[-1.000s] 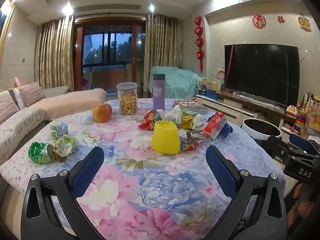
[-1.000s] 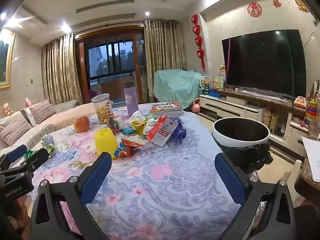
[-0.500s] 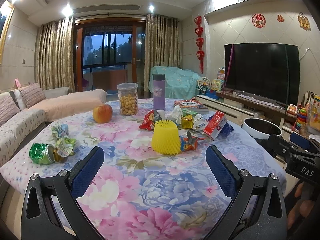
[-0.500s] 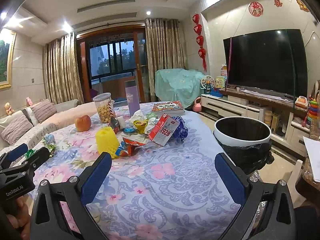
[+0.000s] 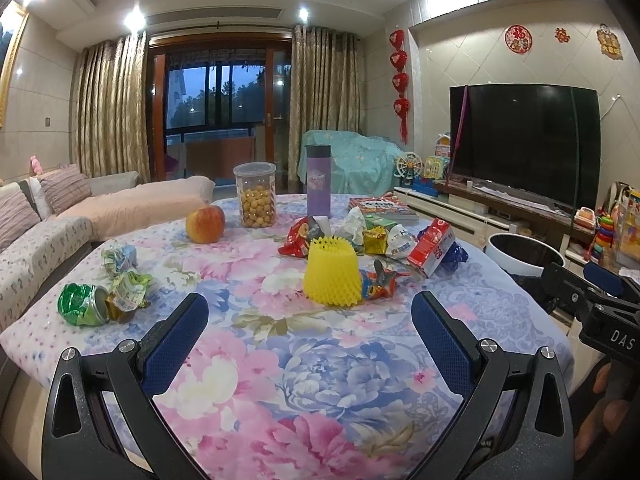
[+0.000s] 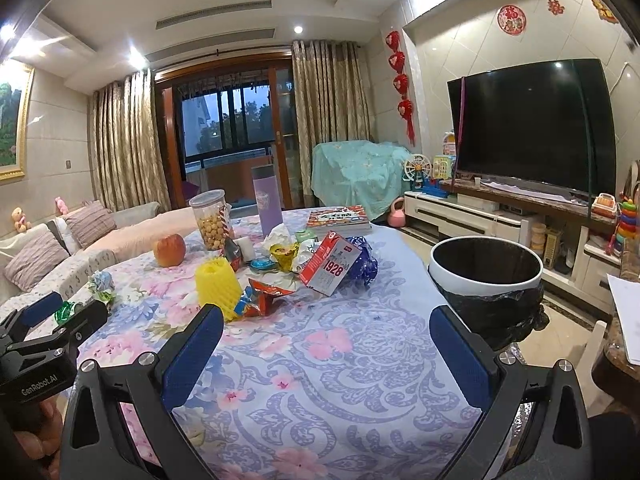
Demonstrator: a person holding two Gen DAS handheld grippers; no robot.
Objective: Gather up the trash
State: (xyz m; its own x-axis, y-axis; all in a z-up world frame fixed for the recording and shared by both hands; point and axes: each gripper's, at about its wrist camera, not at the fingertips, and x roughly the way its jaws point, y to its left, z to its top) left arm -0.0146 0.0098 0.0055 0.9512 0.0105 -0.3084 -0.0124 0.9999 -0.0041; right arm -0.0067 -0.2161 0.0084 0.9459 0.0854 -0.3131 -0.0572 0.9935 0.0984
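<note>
Holding both grippers, left gripper (image 5: 308, 328) and right gripper (image 6: 326, 340), wide and empty, I faced the wrappers (image 5: 376, 240) beside the bin (image 6: 486, 268).

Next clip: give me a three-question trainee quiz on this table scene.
1. True or false: the left hand-held gripper holds the yellow foam net.
2. Which side of the table is the white bin on: A sofa side, B TV side?
3. Fill in: the red carton shows the number ____.

Key: 1 false, both the left and the right hand-held gripper are open and empty; 2 B; 3 1928.
</note>
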